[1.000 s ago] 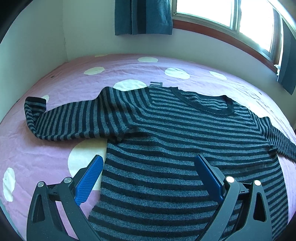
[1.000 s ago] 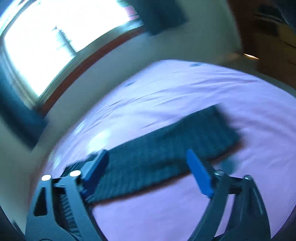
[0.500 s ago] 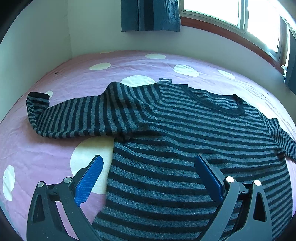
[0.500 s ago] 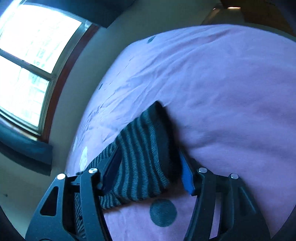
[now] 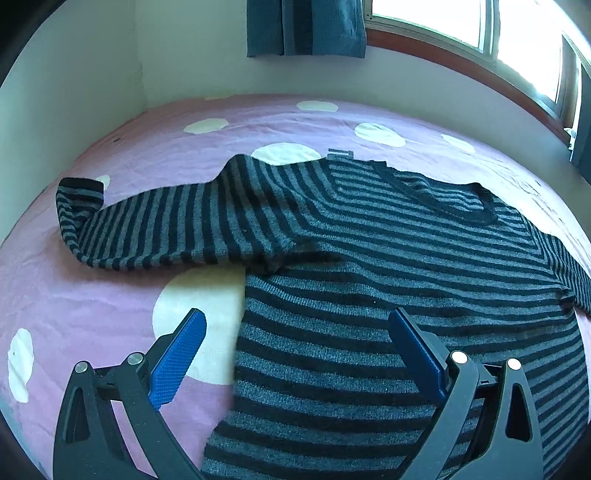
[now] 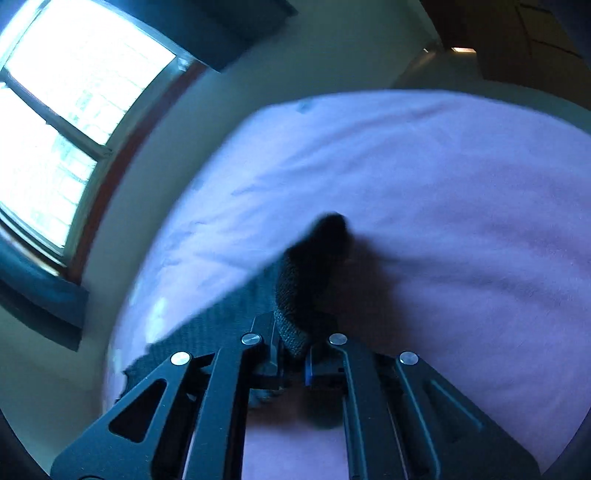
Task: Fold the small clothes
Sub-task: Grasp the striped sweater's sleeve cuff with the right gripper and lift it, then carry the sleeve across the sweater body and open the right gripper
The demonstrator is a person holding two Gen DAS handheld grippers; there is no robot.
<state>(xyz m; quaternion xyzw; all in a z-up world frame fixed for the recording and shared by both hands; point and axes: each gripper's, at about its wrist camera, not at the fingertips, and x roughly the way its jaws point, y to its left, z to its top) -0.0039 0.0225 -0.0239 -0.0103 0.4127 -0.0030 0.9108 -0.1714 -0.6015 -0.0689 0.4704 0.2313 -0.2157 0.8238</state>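
Observation:
A grey and black striped sweater lies spread flat on the pink bed, neckline toward the window. One sleeve stretches out to the left with its cuff folded over. My left gripper hovers open above the sweater's lower left edge, its blue pads wide apart and holding nothing. In the right wrist view the other sleeve's dark cuff bunches up between the jaws of my right gripper, which is shut on it.
The bed sheet carries white dots and meets pale walls at the back and left. A window with a dark curtain runs along the far wall. Bare pink sheet spreads beyond the gripped cuff.
The right gripper came down onto the sleeve end and shut on the cuff, which now bunches up. The left gripper stayed open over the sweater's hem area.

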